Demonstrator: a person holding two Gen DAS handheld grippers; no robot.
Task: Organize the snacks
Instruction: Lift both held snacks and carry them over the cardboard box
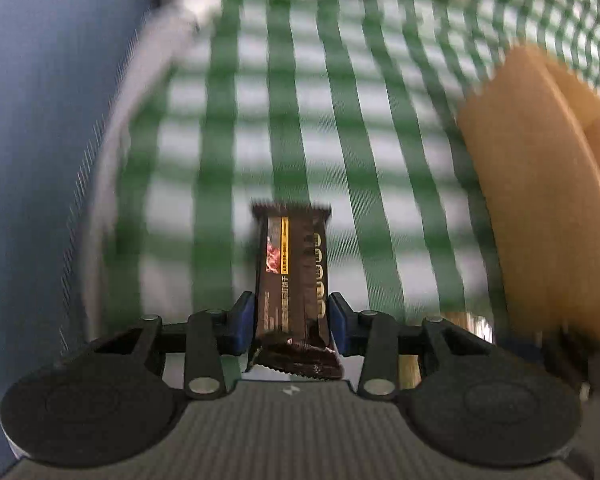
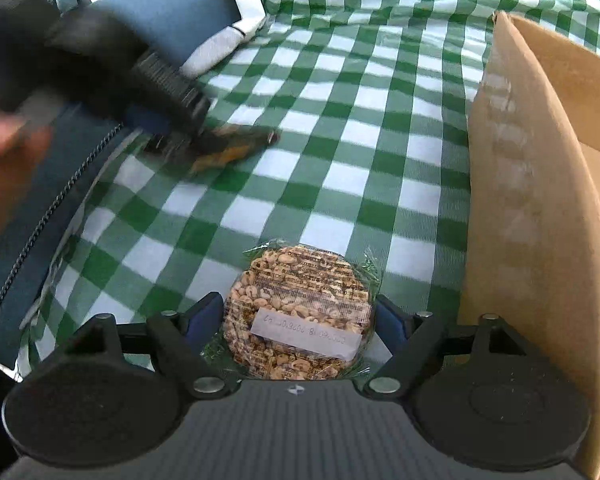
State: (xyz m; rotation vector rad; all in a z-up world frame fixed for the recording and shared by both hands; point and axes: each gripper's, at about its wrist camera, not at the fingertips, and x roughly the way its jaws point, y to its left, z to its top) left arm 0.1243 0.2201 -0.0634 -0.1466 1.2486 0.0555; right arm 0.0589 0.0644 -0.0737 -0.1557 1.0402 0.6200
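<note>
At the far left, your left tool (image 1: pixel 291 322) is clenched on a dark brown snack bar (image 1: pixel 290 272): both blue pads (image 1: pixel 244 322) press its sides, and the bar stands upright between them with its crimped top edge pointing away from the camera. It hangs above the green-and-white checked cloth (image 1: pixel 340 120) that covers the worktop, which is badly smeared in that view. From the right wrist view the same tool (image 2: pixel 204 140) shows as a dark blur near the cloth's left edge, with the bar (image 2: pixel 236 146) sticking out of it and part of your hand (image 2: pixel 4 148) behind it. Beside it, off the cloth's edge, lies blue fabric (image 2: pixel 172 8).

Further right, your right tool (image 2: pixel 300 316) grasps a round puffed-grain cake (image 2: pixel 298 312) in clear wrap, with a white label across its face; the pads sit against its two sides, jaws set wide. Whether it touches the cloth I cannot tell.

At the far right stands a cardboard box (image 2: pixel 540 200), its near flap upright just beside the cake.
</note>
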